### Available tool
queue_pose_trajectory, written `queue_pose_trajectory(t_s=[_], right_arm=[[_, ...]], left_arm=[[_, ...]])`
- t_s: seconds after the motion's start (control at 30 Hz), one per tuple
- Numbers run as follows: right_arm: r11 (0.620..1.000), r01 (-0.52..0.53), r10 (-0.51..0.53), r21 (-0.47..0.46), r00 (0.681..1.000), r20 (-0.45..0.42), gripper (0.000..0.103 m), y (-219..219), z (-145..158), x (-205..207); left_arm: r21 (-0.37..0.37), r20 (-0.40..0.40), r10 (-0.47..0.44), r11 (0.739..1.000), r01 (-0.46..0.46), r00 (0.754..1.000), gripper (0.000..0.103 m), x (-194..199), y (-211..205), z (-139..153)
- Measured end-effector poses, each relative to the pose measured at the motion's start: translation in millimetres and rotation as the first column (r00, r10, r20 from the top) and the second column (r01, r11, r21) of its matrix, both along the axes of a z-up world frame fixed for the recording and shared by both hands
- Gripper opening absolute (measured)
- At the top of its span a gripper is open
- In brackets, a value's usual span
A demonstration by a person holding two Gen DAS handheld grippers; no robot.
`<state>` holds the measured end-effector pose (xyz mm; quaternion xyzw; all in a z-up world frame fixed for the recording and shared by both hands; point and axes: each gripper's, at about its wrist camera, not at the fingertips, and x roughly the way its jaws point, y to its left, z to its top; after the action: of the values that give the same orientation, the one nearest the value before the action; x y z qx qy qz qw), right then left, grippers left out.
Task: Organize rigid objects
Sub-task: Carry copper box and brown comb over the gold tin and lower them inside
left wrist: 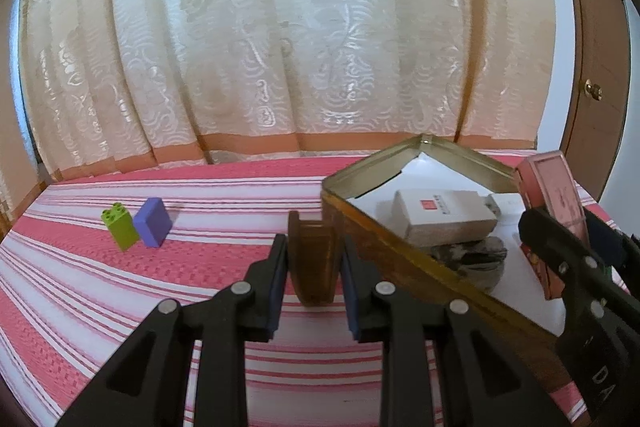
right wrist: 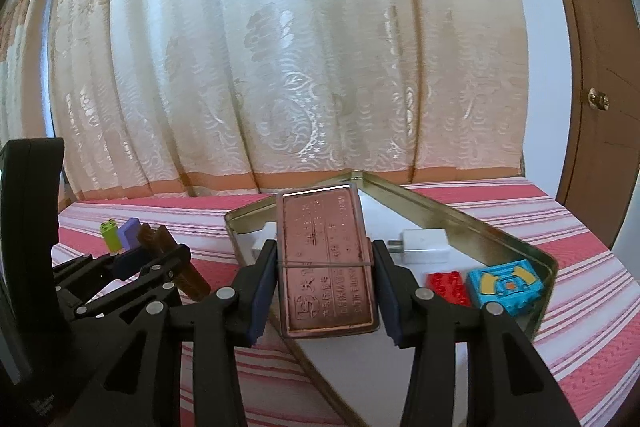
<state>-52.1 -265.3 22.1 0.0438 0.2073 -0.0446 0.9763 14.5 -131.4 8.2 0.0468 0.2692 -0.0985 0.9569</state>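
Left fingers [left wrist: 280, 271] clamp the brown comb [left wrist: 314, 263]; right fingers [right wrist: 264, 279] clamp the copper case [right wrist: 326, 259].

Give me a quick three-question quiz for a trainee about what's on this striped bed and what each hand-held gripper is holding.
1. True or false: the left hand-held gripper is shut on a brown comb.
2. What does the right hand-held gripper hold over the open metal tin?
A. a copper-coloured flat case
B. a white charger
C. a red brick
3. Fill in: outside the tin, on the striped bedcover, a green brick stands beside a ____ block.

Key: 1 true; 2 A; 3 purple.
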Motion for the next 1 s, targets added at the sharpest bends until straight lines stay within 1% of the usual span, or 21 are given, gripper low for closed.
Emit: queue_pose_trajectory(t_s=[0.6, 0.87, 1.0], right_arm=[[0.999, 0.034, -0.034, 0.02, 0.999, 0.013, 0.049, -32.0, 3.3, -9.8], [0.998, 0.058, -0.059, 0.01, 0.998, 0.01, 0.049, -50.5, 4.1, -11.6], [0.998, 0.07, -0.07, 0.004, 0.998, 0.006, 0.049, -59.1, 4.2, -11.9]], left_arm=[[0.001, 0.007, -0.05, 0.999, 0.05, 0.999, 0.024, -11.1, -38.8, 1.8], [0.017, 0.013, -0.061, 0.998, 0.061, 0.998, 0.024, -13.0, -52.5, 1.7], [0.013, 0.012, -0.064, 0.998, 0.064, 0.998, 0.024, -11.1, -54.4, 1.6]])
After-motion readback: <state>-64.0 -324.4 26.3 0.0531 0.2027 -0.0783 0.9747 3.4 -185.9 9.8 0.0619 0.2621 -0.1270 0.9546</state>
